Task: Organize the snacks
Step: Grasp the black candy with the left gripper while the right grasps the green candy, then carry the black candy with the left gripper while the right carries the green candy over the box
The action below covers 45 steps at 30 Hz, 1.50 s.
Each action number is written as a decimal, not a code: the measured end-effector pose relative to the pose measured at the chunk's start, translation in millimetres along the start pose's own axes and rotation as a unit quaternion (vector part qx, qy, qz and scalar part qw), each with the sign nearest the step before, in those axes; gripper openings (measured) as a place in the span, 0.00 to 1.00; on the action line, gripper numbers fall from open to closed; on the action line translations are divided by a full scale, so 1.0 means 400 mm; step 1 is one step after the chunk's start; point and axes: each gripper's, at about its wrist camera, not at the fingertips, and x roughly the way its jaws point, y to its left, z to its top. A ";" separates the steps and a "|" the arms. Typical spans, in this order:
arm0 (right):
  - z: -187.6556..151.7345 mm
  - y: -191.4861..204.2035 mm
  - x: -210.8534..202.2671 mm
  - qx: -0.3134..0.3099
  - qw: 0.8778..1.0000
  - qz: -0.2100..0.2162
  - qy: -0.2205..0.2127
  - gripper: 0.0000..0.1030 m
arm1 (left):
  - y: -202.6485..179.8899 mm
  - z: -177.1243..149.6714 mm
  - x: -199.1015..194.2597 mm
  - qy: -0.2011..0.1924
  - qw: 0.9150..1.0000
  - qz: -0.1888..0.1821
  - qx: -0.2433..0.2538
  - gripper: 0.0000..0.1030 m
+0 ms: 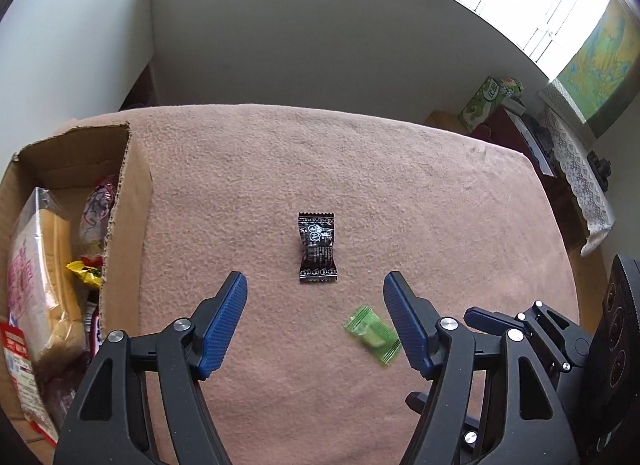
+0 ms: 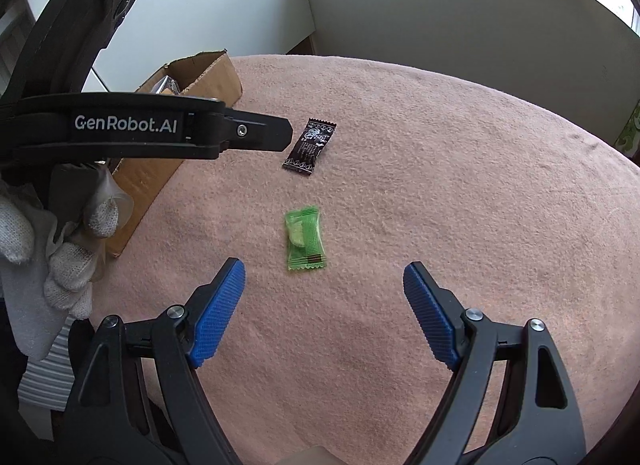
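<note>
A black candy wrapper [image 1: 317,247] lies on the pink cloth [image 1: 400,193], just ahead of my open, empty left gripper [image 1: 316,283]. A green candy wrapper [image 1: 371,333] lies by the left gripper's right finger. In the right wrist view the green candy [image 2: 305,237] lies just ahead of my open, empty right gripper [image 2: 324,271], and the black candy [image 2: 311,141] lies farther off. The left gripper's body [image 2: 160,131] reaches in from the left there. An open cardboard box [image 1: 120,201] at the left holds bagged bread [image 1: 40,285] and other snacks.
The box also shows in the right wrist view [image 2: 192,77]. A gloved hand [image 2: 68,249] holds the left gripper. White walls [image 1: 320,37] stand behind the table. A green carton [image 1: 482,103] and a lace-covered shelf [image 1: 576,169] stand beyond the right edge.
</note>
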 end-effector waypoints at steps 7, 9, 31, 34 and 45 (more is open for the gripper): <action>0.011 -0.024 0.014 0.022 1.000 0.013 0.004 0.74 | -0.013 0.034 0.061 0.025 1.000 0.004 0.006 0.68; 0.010 -0.023 0.023 0.021 1.000 0.011 0.006 0.70 | -0.009 0.041 0.074 0.031 0.999 0.005 0.006 0.66; 0.046 0.042 0.106 -0.017 0.999 0.008 0.031 0.49 | 0.016 0.054 0.134 0.053 0.999 -0.002 0.006 0.38; 0.054 0.041 0.112 -0.022 0.999 0.000 0.031 0.44 | 0.014 0.053 0.135 0.051 0.999 0.006 0.010 0.33; 0.042 0.067 0.103 -0.048 0.998 -0.032 0.031 0.24 | 0.008 0.043 0.137 0.045 0.998 0.026 0.019 0.20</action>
